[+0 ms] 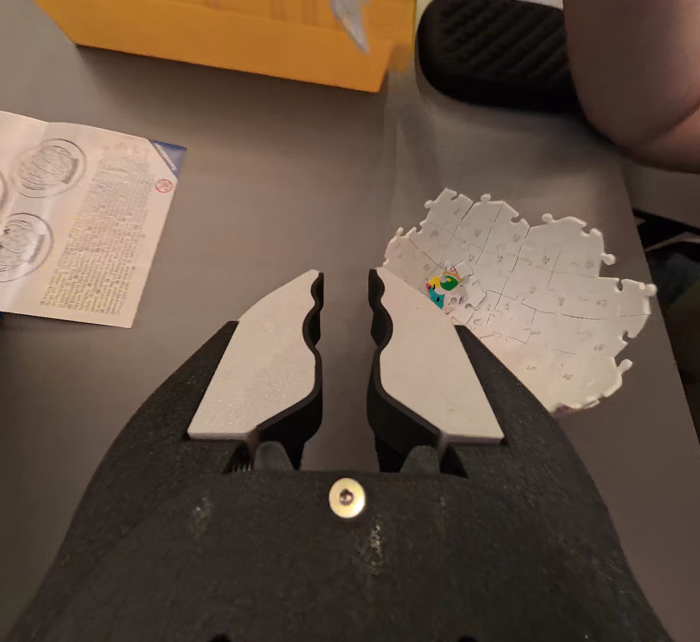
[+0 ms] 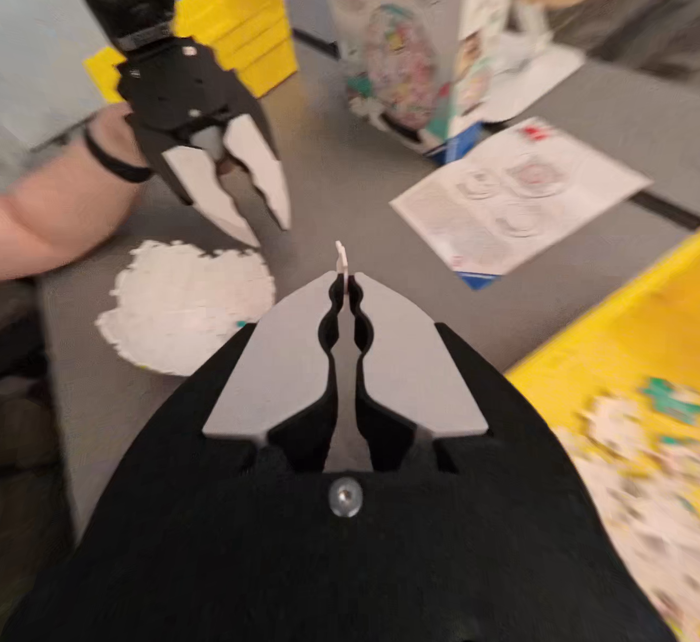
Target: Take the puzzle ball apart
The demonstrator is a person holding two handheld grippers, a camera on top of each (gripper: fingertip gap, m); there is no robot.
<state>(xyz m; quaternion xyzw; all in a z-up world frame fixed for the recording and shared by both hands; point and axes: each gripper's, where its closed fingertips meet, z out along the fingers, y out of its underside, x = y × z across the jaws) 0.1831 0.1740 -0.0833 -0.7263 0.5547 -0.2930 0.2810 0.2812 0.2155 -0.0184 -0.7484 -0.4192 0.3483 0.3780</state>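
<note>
We hold the right gripper [image 2: 345, 275] with its fingers nearly together, pinching a single white puzzle piece [image 2: 341, 259] at the very tips. The piece stands on edge, its long axis running straight forward out of the grip, and its free end sticks out past the fingertips.

Ahead and to the left of that claw, the rest of the puzzle ball [image 2: 185, 305] lies on the grey table [image 2: 341, 184] as an open, bowl-like shell of joined pieces, its white inner side turned up. In the left wrist view the same shell [image 1: 530, 294] sits just to the right of our left gripper [image 1: 345, 277], partly hidden behind its right finger; the hollow faces upward and a patch of coloured print shows near the bottom of the bowl.

Our left gripper hovers over the table with a narrow gap between its fingers and nothing between them.

A folded instruction leaflet [image 1: 83, 214] lies to the left of that claw, and a yellow bin [image 1: 227, 6] stands farther ahead. Beside the right claw, low on its right, another yellow bin [image 2: 606, 377] holds loose pieces, though these are blurred.
</note>
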